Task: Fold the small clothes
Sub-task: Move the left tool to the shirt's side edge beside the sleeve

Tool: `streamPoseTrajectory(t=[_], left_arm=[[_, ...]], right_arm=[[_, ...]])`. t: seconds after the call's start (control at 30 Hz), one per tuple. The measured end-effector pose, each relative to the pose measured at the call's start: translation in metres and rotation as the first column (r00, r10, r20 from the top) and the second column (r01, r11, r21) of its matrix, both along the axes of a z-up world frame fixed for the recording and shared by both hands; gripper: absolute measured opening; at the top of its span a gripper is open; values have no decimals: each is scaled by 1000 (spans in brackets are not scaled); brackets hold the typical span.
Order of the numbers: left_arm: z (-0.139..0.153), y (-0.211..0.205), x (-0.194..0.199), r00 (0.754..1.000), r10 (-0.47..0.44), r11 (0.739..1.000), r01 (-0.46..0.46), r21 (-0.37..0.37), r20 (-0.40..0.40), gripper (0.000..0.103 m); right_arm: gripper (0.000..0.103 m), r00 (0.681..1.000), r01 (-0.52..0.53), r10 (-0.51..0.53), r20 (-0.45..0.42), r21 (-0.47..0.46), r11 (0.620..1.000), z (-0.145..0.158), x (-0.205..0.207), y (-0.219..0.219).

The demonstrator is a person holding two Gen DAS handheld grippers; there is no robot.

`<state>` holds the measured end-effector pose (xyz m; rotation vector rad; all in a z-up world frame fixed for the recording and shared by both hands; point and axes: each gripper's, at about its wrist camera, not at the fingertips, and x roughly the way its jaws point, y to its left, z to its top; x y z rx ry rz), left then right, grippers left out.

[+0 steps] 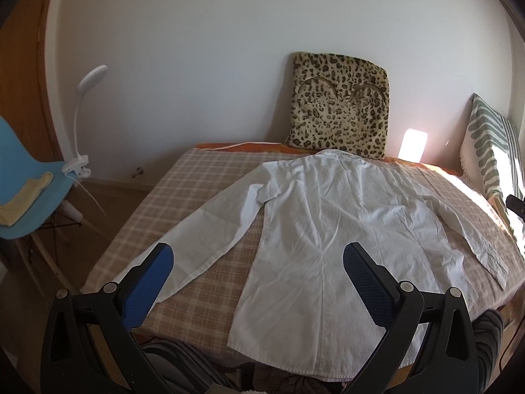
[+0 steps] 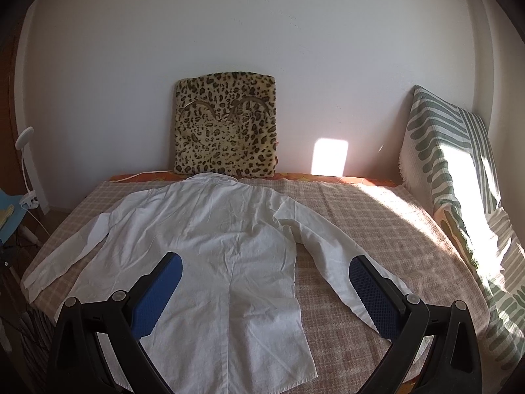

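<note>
Left gripper (image 1: 259, 262) hangs spread wide, gripping nothing; right gripper (image 2: 265, 272) likewise gapes above the hem. The shirt (image 1: 315, 229) lies flat on the bed (image 1: 197, 177), collar at twelve o'clock by the cushion (image 1: 338, 118).

The left tongs (image 1: 259, 264) hang spread wide above the near edge of the bed (image 1: 197, 177), blue pads (image 1: 146, 290) facing each other with nothing between them. Ahead of them a white shirt (image 1: 315, 229) lies flat, back up, collar away; its hem falls between the two pads, one sleeve running out beyond the left pad. Past the shirt a leopard cushion (image 1: 338, 111) leans on the wall. Far left of the tongs stands a blue chair (image 1: 19, 164) with a clip lamp (image 1: 83, 121).
</note>
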<state>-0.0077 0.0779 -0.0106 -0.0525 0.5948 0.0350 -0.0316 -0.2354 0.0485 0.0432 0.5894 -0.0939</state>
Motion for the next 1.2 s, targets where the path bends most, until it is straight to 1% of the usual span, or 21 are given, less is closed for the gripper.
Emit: streamPoseTrajectory(t=[0.1, 0.17, 0.27, 0.37, 0.4, 0.5, 0.57, 0.67, 0.7, 0.8, 0.93, 1.0, 1.13, 1.2], left_arm=[[-2, 24, -3, 999, 1, 998, 1, -56, 35, 103], [-3, 38, -2, 999, 12, 998, -11, -59, 33, 103], [-9, 62, 2, 999, 34, 999, -33, -39, 5, 103], [-20, 94, 8, 997, 71, 996, -72, -57, -36, 102], [-25, 106, 11, 996, 77, 994, -81, -73, -55, 101], [-35, 141, 17, 989, 104, 984, -118, -134, -108, 88], [-38, 164, 18, 984, 124, 972, -146, -183, -124, 87], [-34, 192, 18, 978, 167, 961, -191, -203, -128, 84], [-30, 202, 17, 975, 185, 958, -208, -199, -126, 81], [-13, 228, 15, 970, 226, 953, -240, -185, -94, 80], [14, 254, 11, 965, 252, 960, -258, -111, -68, 80], [29, 266, 9, 966, 251, 963, -256, -90, -60, 80], [69, 284, -2, 964, 265, 964, -265, -23, 4, 80], [79, 286, -4, 966, 258, 966, -258, 9, 16, 80]], right_arm=[[103, 999, -30, 30, 14, 13, 999, 7, 10, 11], [103, 998, -58, 58, 15, 25, 998, 9, 19, 19], [103, 994, -110, 110, 14, 45, 993, 11, 33, 37], [101, 984, -178, 179, 1, 69, 982, 12, 50, 59], [99, 979, -202, 202, -2, 76, 976, 12, 56, 67], [96, 963, -267, 269, -14, 90, 960, 13, 73, 92], [96, 953, -300, 303, -20, 96, 949, 13, 83, 107], [94, 938, -340, 344, -25, 117, 933, 13, 97, 126], [94, 934, -350, 355, -27, 120, 929, 13, 102, 131], [94, 921, -382, 388, -29, 111, 917, 13, 115, 152], [94, 898, -436, 440, -17, 115, 893, 14, 131, 178], [95, 888, -454, 460, -24, 124, 882, 15, 141, 190], [95, 863, -494, 504, -46, 135, 859, 12, 161, 218], [95, 849, -515, 525, -57, 137, 846, 10, 170, 232]])
